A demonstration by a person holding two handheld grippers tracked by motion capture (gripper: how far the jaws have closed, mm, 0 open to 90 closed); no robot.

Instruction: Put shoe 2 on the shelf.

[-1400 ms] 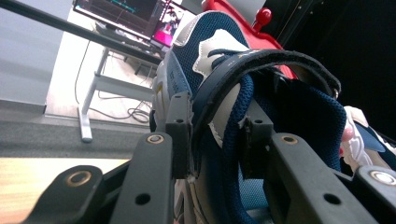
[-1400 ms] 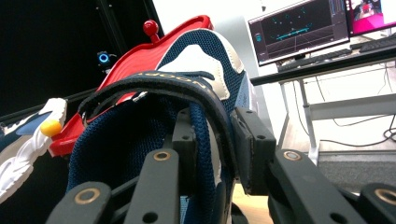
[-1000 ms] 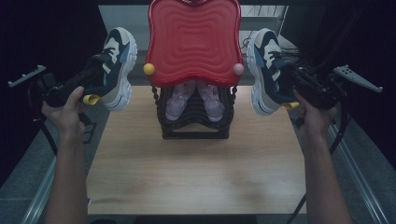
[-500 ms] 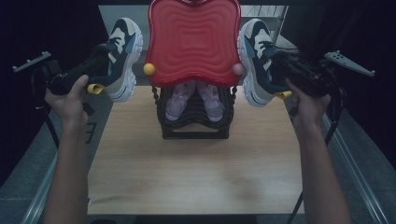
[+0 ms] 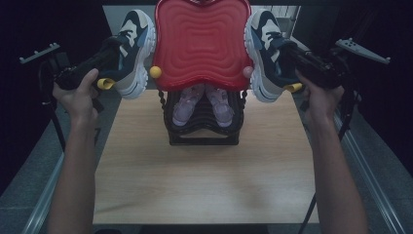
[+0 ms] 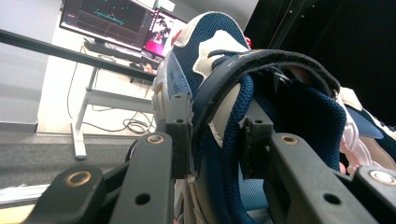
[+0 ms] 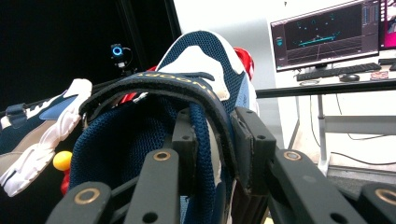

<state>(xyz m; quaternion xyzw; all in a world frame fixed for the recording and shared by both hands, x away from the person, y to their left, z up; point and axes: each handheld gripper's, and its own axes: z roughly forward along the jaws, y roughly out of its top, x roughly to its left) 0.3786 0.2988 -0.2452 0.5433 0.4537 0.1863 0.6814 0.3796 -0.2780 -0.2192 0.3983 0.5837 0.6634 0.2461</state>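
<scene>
In the high view, the left tool (image 5: 109,63) is held up at the left of a red wavy-topped rack (image 5: 202,44), clamped on the collar of the left sneaker (image 5: 134,53), a navy, white and beige shoe carried in the air with its sole turned toward the rack. The right tool (image 5: 287,61) mirrors it at the right side, gripping the right sneaker (image 5: 265,53) of the same pair, also off the worktop (image 5: 204,180). Both shoes hang just beside the red top, one at each edge. Under that top, a pair of small pink shoes (image 5: 202,105) sits in the rack's black lower frame. A yellow ball (image 5: 155,72) and a pink ball (image 5: 248,72) stick out at the rack's lower corners.

In the left gripper view, the two black jaws are partly closed and pinch the padded collar and strap of the left sneaker (image 6: 243,93), one jaw outside the shoe and one inside its opening. A desk with monitors (image 6: 112,21) stands behind.

In the right gripper view, the jaws likewise squeeze the collar wall of the right sneaker (image 7: 187,93), with the strap arching over them. The other sneaker (image 7: 37,126) shows at the left, and a monitor (image 7: 322,32) at the right.
</scene>
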